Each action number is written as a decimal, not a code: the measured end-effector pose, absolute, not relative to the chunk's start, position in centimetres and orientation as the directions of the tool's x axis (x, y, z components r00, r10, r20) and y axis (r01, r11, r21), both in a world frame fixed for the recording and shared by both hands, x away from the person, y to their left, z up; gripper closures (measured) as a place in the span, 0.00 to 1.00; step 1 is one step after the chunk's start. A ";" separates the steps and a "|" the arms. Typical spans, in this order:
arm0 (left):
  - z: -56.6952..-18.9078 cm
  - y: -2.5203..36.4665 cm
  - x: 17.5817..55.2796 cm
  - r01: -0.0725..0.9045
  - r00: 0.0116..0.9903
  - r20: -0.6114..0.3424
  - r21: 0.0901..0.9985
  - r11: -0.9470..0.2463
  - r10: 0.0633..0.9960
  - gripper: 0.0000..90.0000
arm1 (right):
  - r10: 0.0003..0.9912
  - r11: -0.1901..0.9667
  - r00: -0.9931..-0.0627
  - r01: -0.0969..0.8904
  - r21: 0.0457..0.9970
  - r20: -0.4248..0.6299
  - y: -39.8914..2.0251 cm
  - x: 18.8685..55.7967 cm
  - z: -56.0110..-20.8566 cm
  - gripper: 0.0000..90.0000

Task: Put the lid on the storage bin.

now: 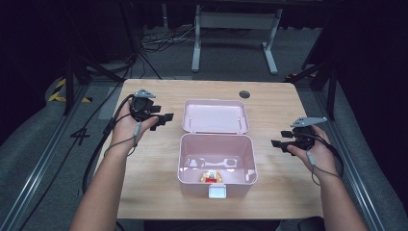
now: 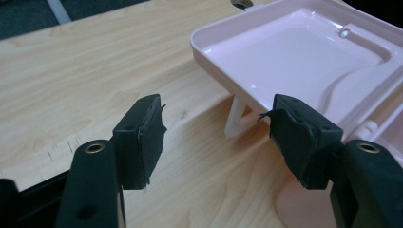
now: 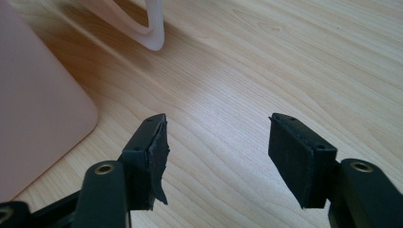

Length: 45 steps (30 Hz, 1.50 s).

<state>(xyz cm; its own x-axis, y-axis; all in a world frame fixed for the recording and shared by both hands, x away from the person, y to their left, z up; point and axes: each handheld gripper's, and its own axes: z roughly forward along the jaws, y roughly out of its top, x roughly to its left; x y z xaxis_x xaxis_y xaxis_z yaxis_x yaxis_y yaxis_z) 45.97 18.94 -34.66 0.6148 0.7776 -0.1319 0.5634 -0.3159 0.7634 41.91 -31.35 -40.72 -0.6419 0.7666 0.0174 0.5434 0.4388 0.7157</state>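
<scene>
Table [image 1: 144, 192]: light wood, pink box [image 1: 216, 180] at centre, open. Lid [image 1: 215, 116] thrown back flat on far side, long axis across table, inner face up. Small red-and-yellow item [image 1: 210, 176] inside box near front wall.

Left gripper [image 1: 166, 118]: jaws spread, empty, just beside lid's left edge, pointing toward it; lid rim sits right of the gap in left gripper view.

Right gripper [image 1: 279, 143]: jaws spread, empty, beside box's right wall, farther from lid.

Judgement: left nearer lid for closing.
</scene>
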 end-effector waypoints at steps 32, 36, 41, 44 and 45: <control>-37.9 13.7 56.0 0.629 0.608 -0.188 0.707 -0.324 0.772 0.37 | 0.788 0.429 -0.616 0.559 0.710 0.008 -32.8 38.1 -41.3 0.44; -39.2 13.3 56.7 0.663 0.606 -0.235 0.677 -0.319 0.760 0.38 | 0.793 0.430 -0.609 0.562 0.706 0.002 -33.0 37.8 -41.3 0.44; -40.3 12.8 57.0 0.697 0.614 -0.303 0.640 -0.322 0.729 0.40 | 0.798 0.424 -0.603 0.565 0.708 0.002 -33.1 37.4 -41.3 0.44; -40.6 12.7 57.1 0.716 0.609 -0.339 0.625 -0.312 0.717 0.42 | 0.797 0.425 -0.604 0.563 0.708 0.002 -33.1 37.3 -41.3 0.44; -40.6 12.7 57.1 0.721 0.606 -0.351 0.621 -0.307 0.714 0.43 | 0.797 0.426 -0.604 0.564 0.708 0.002 -33.1 37.3 -41.3 0.44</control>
<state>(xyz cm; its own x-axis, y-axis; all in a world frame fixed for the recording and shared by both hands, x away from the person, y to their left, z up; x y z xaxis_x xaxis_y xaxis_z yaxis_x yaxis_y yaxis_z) 57.15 12.72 -40.61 0.6062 0.7136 -0.3510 0.7209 -0.3068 0.6214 37.29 -33.09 -41.30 -0.6040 0.7970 0.0019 0.5637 0.4255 0.7080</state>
